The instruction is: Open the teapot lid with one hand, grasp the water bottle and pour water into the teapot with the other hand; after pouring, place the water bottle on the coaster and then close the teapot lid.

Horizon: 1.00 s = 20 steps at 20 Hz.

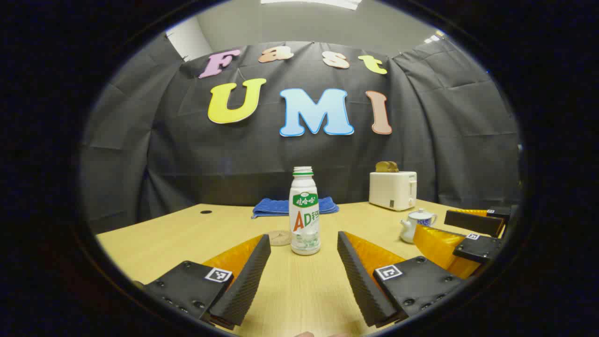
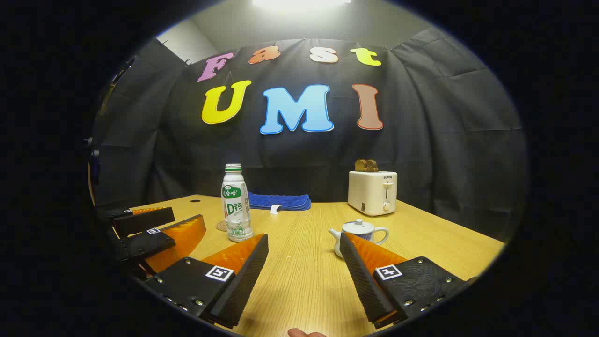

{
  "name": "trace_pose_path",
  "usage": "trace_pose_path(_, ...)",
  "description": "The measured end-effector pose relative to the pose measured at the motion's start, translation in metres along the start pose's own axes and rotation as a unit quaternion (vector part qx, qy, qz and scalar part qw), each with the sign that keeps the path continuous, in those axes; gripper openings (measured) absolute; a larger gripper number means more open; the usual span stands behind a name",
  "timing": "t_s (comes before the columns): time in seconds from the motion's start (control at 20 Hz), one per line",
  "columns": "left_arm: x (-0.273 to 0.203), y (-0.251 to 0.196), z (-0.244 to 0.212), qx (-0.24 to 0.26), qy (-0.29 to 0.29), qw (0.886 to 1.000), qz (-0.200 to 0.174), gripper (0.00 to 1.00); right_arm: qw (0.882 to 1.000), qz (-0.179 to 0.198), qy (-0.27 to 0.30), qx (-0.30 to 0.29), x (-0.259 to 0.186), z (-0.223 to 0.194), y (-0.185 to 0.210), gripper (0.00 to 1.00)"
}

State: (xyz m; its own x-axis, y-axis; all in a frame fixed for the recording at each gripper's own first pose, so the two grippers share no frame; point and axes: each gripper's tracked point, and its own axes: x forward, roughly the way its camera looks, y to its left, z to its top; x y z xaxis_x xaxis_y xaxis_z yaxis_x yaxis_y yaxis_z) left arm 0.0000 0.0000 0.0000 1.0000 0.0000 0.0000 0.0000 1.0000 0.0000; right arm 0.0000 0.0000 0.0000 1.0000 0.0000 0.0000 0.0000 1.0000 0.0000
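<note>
**Both grippers poised, nothing grasped yet**

Left gripper (image 1: 304,262) and right gripper (image 2: 304,262), fingers apart, hold nothing. Water bottle (image 1: 304,213) stands mid-table, beside the coaster (image 1: 280,238); lidded teapot (image 2: 359,235) sits nearer the right edge. Centre on the lid knob, lift straight

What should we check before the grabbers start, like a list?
1. Left gripper jaws wide open, lined up with the water bottle: ok.
2. Bottle upright, cap off: ok.
3. Right gripper jaws open, teapot just ahead: ok.
4. Teapot lid on, not lifted yet: ok.
5. Coaster free for the bottle later: ok.
6. How much water is in the bottle: cannot tell.
</note>
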Motion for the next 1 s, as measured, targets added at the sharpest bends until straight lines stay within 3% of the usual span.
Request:
trace_pose_path(0.7, 0.002, -0.001, -0.001, 0.001, 0.004, 1.0, -0.001, 1.0, 1.0, 0.0, 0.001, 0.0, 0.0, 0.0, 0.0, 0.95)
trace_pose_path(0.8, 0.012, -0.016, -0.008, 0.005, 0.023, 0.999, -0.043, 1.0, 1.0, -0.001, 0.002, 0.0, 0.006, 0.0, -0.003, 0.95)
trace_pose_path(1.0, 0.031, -0.007, -0.002, 0.0, 0.004, 0.999, -0.033, 0.98, 1.0, 0.003, -0.007, 0.015, 0.028, 0.009, -0.023, 0.92)
